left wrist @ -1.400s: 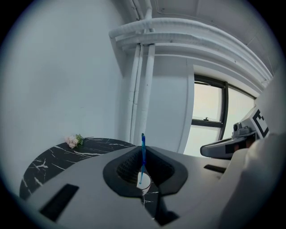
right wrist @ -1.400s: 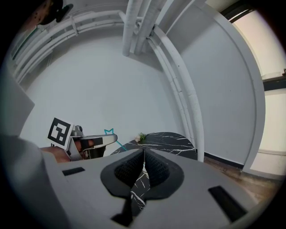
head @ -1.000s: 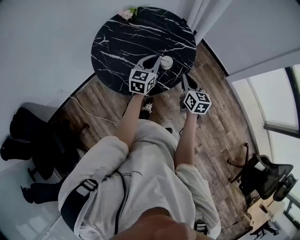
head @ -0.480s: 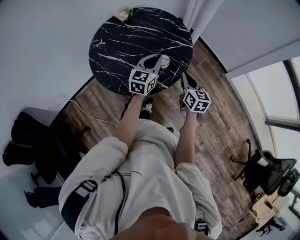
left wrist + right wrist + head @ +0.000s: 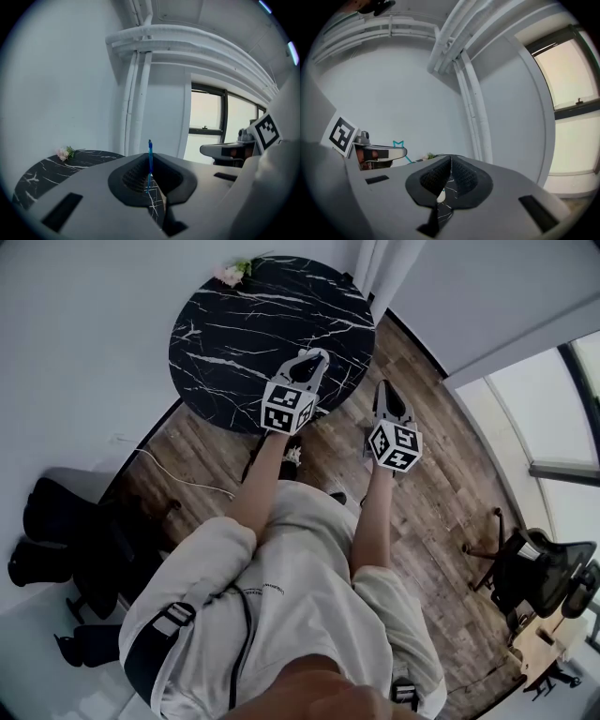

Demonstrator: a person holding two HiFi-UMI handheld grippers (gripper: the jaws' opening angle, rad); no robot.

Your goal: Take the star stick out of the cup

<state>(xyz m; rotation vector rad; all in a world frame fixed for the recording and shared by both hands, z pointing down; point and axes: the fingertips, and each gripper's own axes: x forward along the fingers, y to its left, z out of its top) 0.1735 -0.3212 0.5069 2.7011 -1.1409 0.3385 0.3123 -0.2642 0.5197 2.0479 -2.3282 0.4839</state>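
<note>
- Where the head view looks down, the left tongs [image 5: 316, 356] hang over the near right edge of the round tabletop [image 5: 246, 326]; the right tongs [image 5: 384, 392] are off it, past that edge and above the wooden floor [image 5: 450, 493]; the cup cannot be made out here, likely covered by the left tongs; flowers [image 5: 231, 274] lie at the far edge, well apart.
- In the left gripper view the left tongs [image 5: 150, 156] are pinched on the star stick [image 5: 150, 161], a thin blue rod standing upright between the pads; its lower end is too small to tell whether it has cleared the cup.
- In the right gripper view the right tongs [image 5: 451, 160] are pressed together with nothing between them; the stick's star [image 5: 398, 144] shows just above the left tongs [image 5: 396, 152]; a white shape [image 5: 439, 198] through the slit may be the cup.
- The lift seems under way; I would raise it straight along the rod's own line with a firm pinch, since so thin a rod could swivel or tip the cup.
- Open air lies above and toward the tabletop's centre; the right tongs near the right edge are the only close neighbour, so draw up, not sideways.
</note>
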